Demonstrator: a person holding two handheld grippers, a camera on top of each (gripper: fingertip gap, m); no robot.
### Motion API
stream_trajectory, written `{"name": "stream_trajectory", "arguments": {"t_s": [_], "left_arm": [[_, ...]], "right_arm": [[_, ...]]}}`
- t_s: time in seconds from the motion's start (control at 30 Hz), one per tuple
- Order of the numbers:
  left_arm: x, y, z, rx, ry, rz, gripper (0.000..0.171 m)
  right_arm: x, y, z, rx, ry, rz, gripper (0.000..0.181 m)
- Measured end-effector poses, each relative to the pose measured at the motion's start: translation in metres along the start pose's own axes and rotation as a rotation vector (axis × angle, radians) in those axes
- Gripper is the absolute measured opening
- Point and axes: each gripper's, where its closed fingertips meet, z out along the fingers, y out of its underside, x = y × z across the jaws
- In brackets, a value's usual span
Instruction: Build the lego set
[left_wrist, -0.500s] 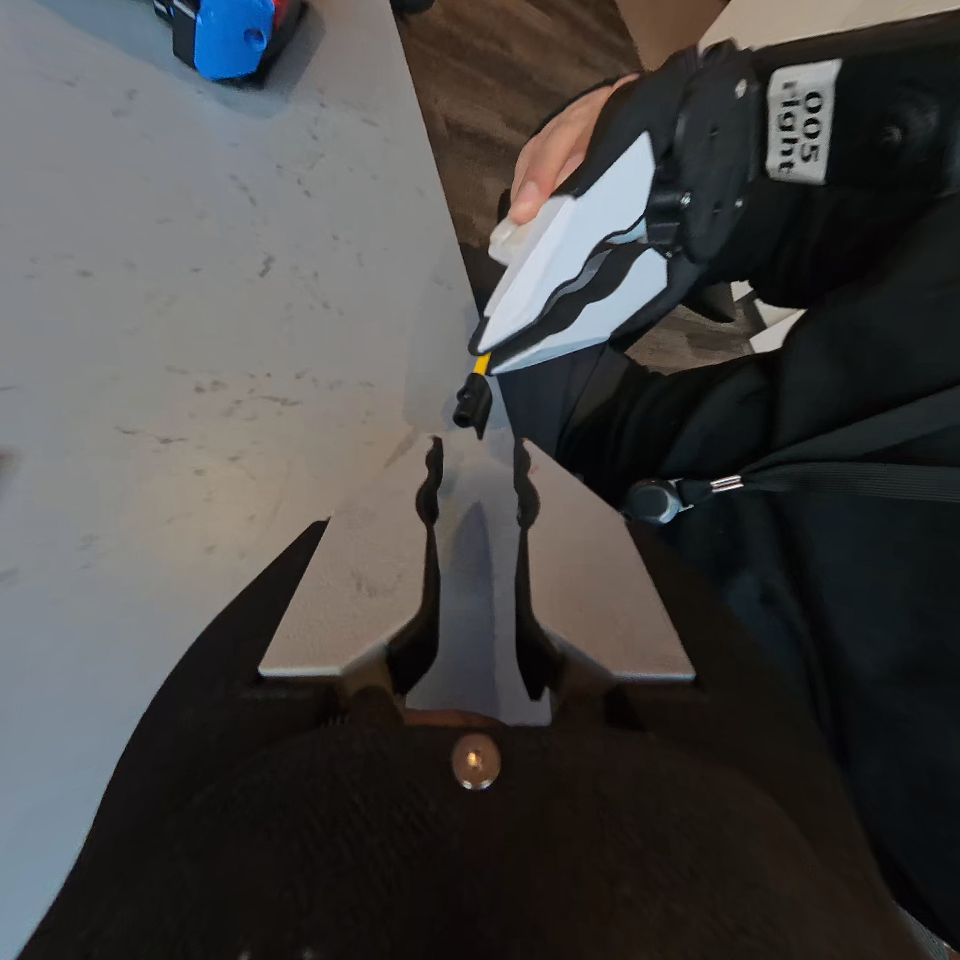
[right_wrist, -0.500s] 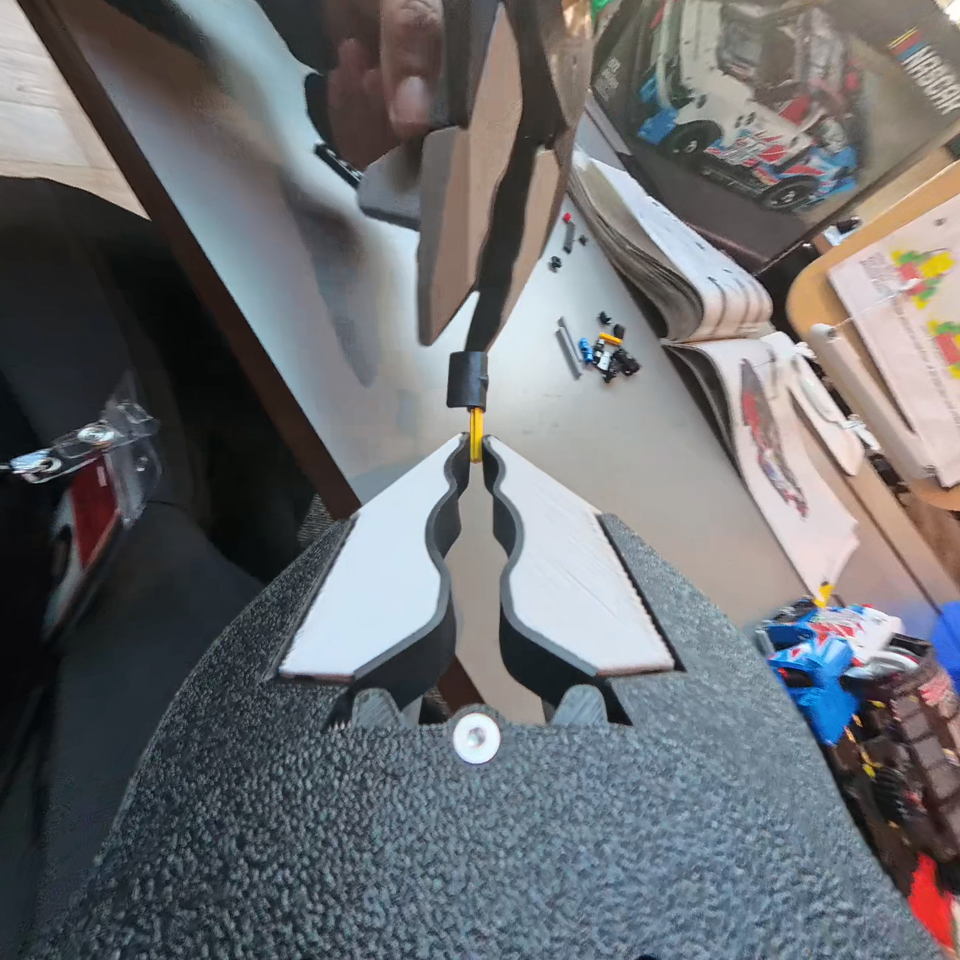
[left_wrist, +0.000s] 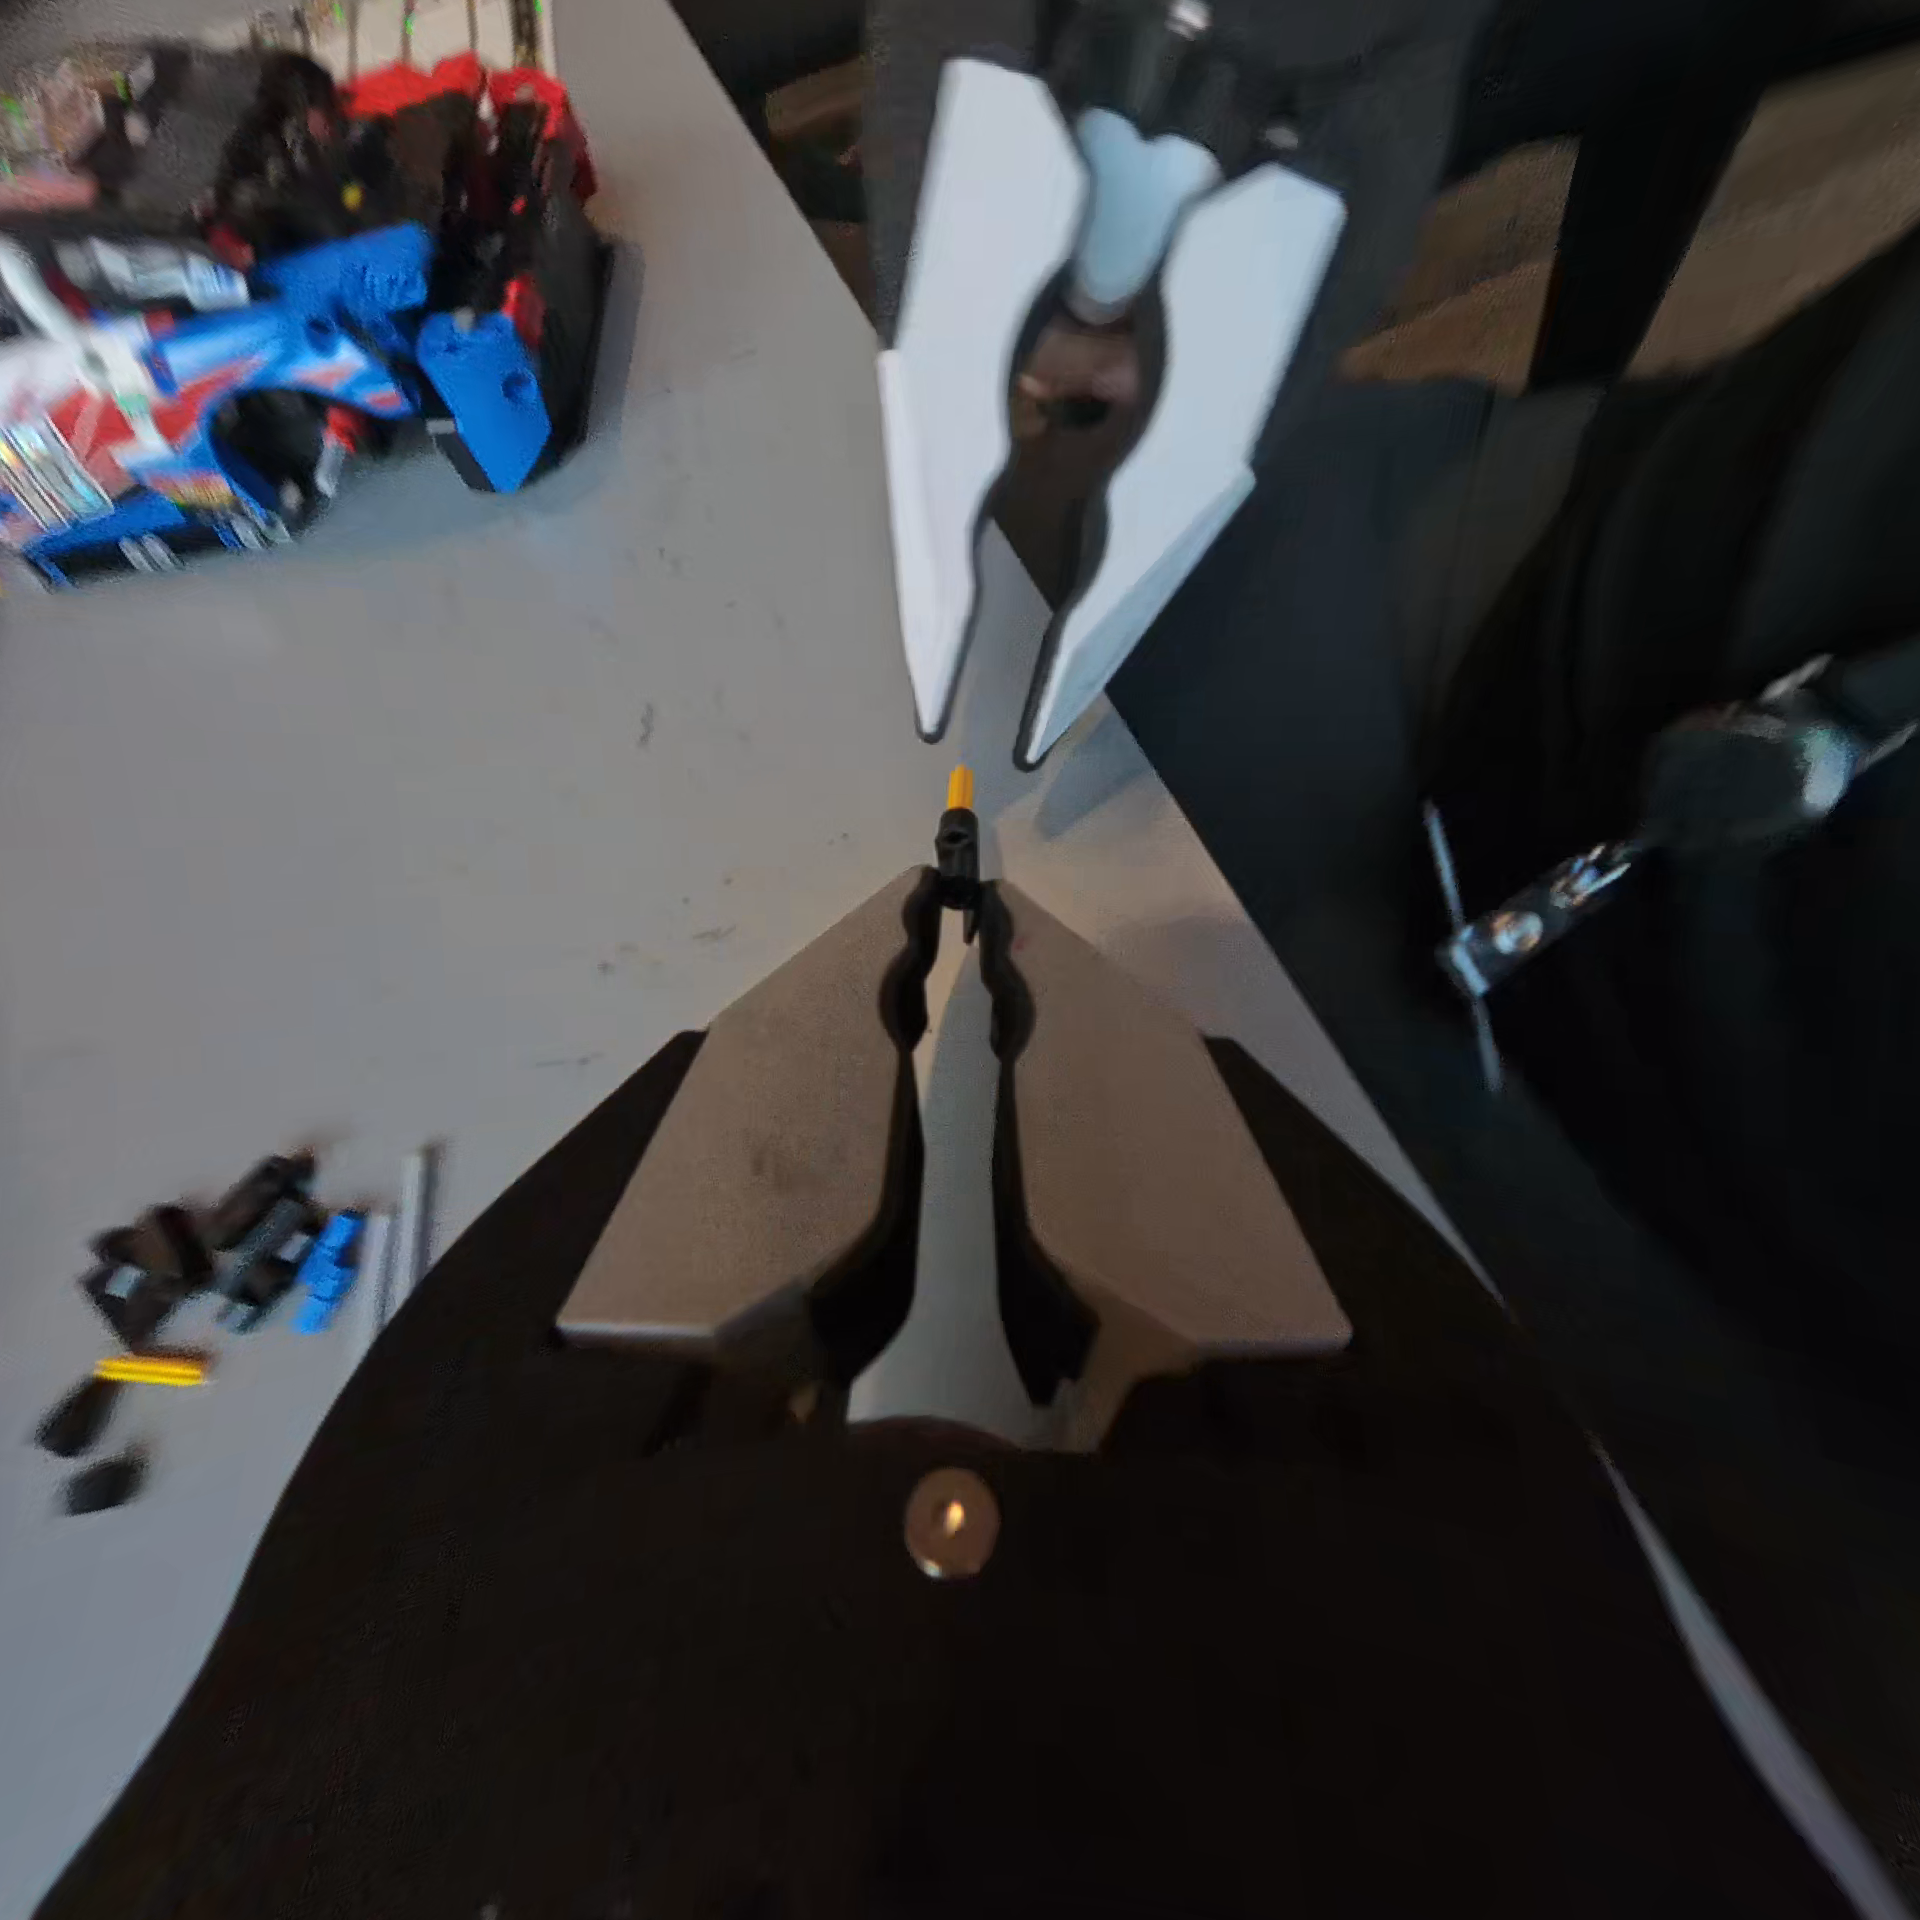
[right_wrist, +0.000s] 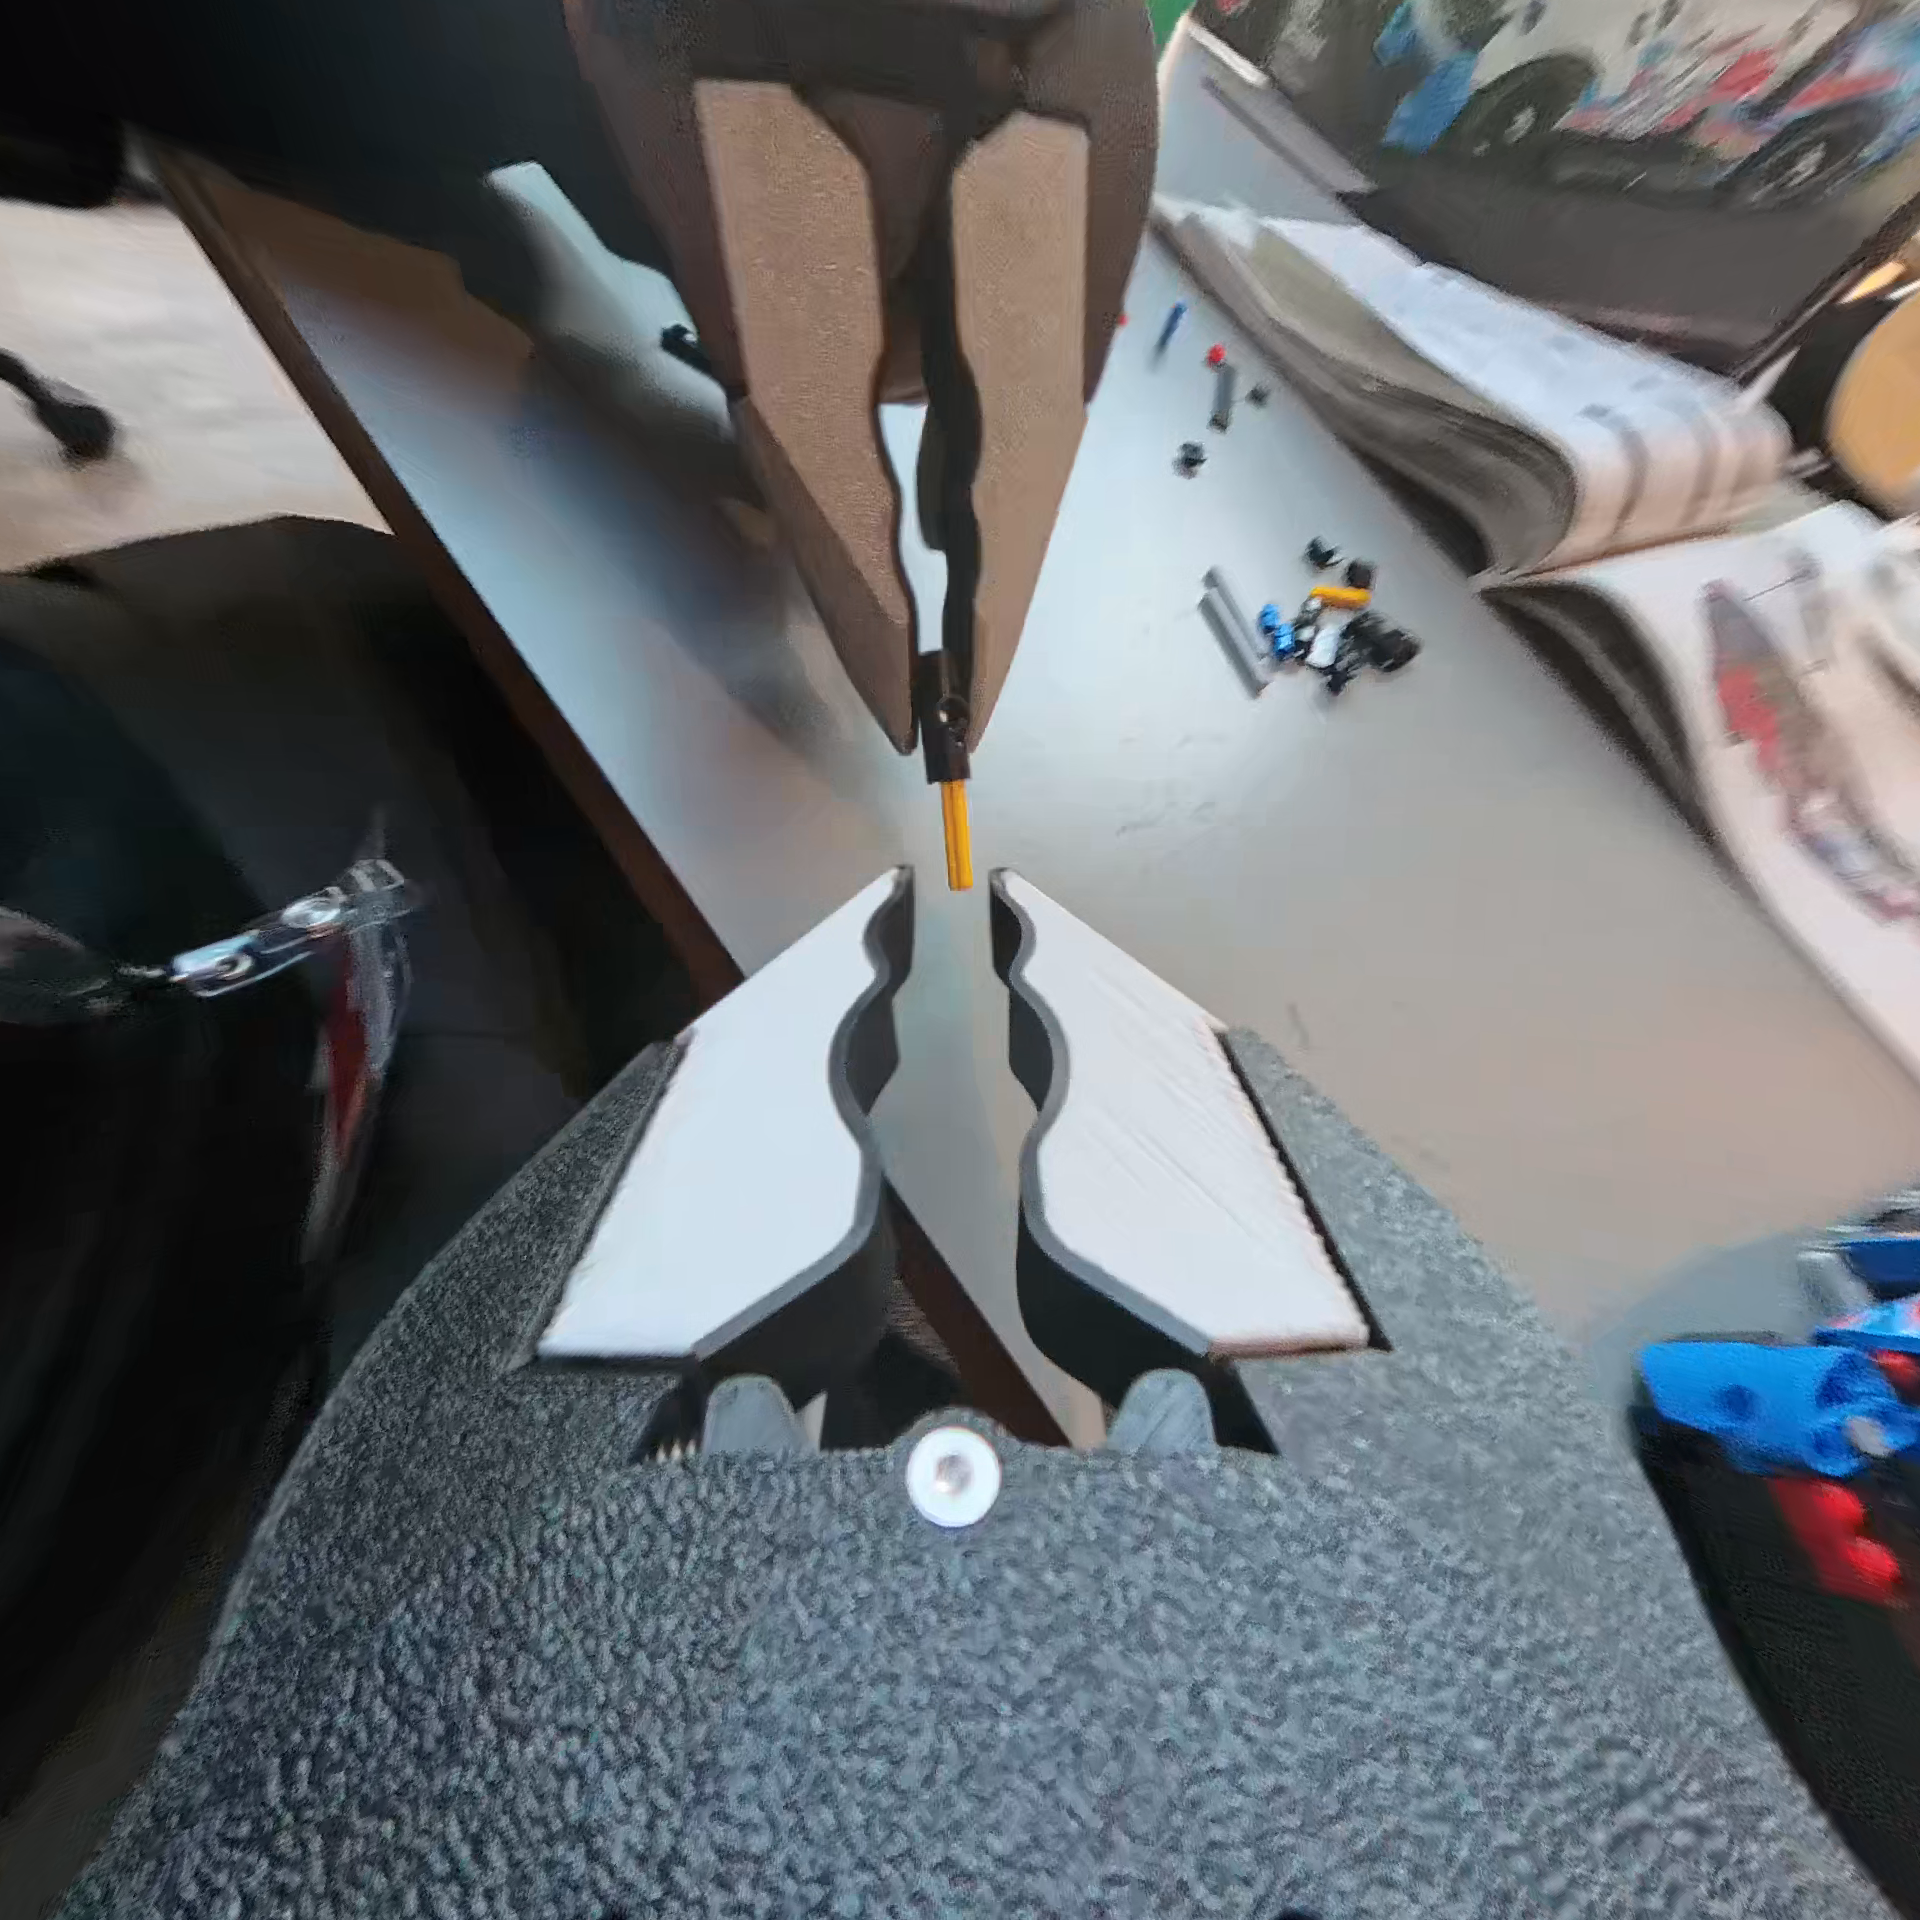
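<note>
A small black connector (left_wrist: 956, 836) with a short yellow axle (left_wrist: 958, 781) stuck in it is the piece in play. My left gripper (left_wrist: 951, 883) is shut on the black connector, with the axle pointing away from it. My right gripper (left_wrist: 977, 743) faces it tip to tip, open, just short of the axle's end. In the right wrist view the open right gripper (right_wrist: 951, 883) has the yellow axle (right_wrist: 956, 836) hanging just above its gap without touching. The left gripper (right_wrist: 940, 738) there pinches the connector (right_wrist: 948, 727). All this is above the grey table (left_wrist: 520, 831), near its edge.
A partly built blue, red and white lego car (left_wrist: 260, 364) stands at the table's far side and also shows in the right wrist view (right_wrist: 1787, 1423). Loose small pieces (right_wrist: 1320, 623) lie beside an open instruction booklet (right_wrist: 1455, 395). A person's dark clothing (left_wrist: 1558, 727) is beyond the table edge. My two grippers' fingertips are within a few centimetres of each other.
The right gripper was shut on the yellow axle and has opened and drawn back. The left gripper has closed on the black connector and now holds the piece. Both views have swung.
</note>
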Motion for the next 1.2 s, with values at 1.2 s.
{"name": "stream_trajectory", "arguments": {"t_s": [1.2], "left_arm": [[-0.008,0.014,0.016,-0.107,-0.224,0.270,0.005]], "right_arm": [[0.009,0.020,0.012,-0.199,0.021,0.064,0.003]]}}
